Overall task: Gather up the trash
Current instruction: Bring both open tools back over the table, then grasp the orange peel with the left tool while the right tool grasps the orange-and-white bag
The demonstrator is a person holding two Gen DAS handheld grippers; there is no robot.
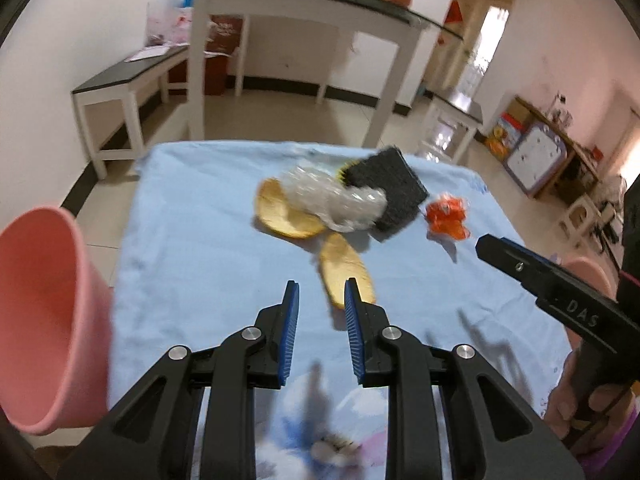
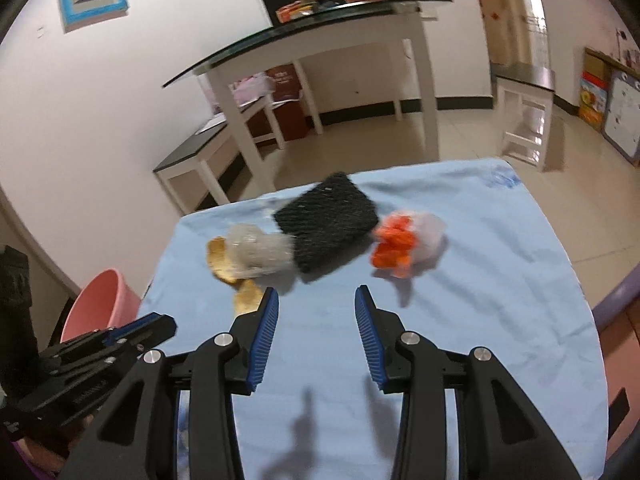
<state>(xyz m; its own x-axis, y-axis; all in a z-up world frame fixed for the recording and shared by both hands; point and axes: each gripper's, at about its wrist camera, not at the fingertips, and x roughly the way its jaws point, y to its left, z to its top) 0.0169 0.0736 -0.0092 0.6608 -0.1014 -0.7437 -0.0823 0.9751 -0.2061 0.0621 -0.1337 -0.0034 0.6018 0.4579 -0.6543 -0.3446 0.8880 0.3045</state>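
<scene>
Trash lies on the blue cloth (image 1: pixel 192 208): two yellow peels (image 1: pixel 280 212) (image 1: pixel 346 268), a crumpled clear plastic wrap (image 1: pixel 332 200), a black scouring sponge (image 1: pixel 384 188) and an orange-and-white wrapper (image 1: pixel 448 216). My left gripper (image 1: pixel 320 292) is open and empty, its right finger just in front of the near peel. My right gripper (image 2: pixel 316 296) is open and empty, short of the sponge (image 2: pixel 328 224) and the orange wrapper (image 2: pixel 404 244). The plastic wrap (image 2: pixel 260 252) and peels (image 2: pixel 220 260) lie to its left.
A pink bin (image 1: pixel 44 312) stands off the table's left edge, also in the right wrist view (image 2: pixel 100 304). A white glass-topped table (image 1: pixel 304 4) and a low bench (image 1: pixel 120 88) stand beyond. The right gripper shows at the left view's right edge (image 1: pixel 552 284).
</scene>
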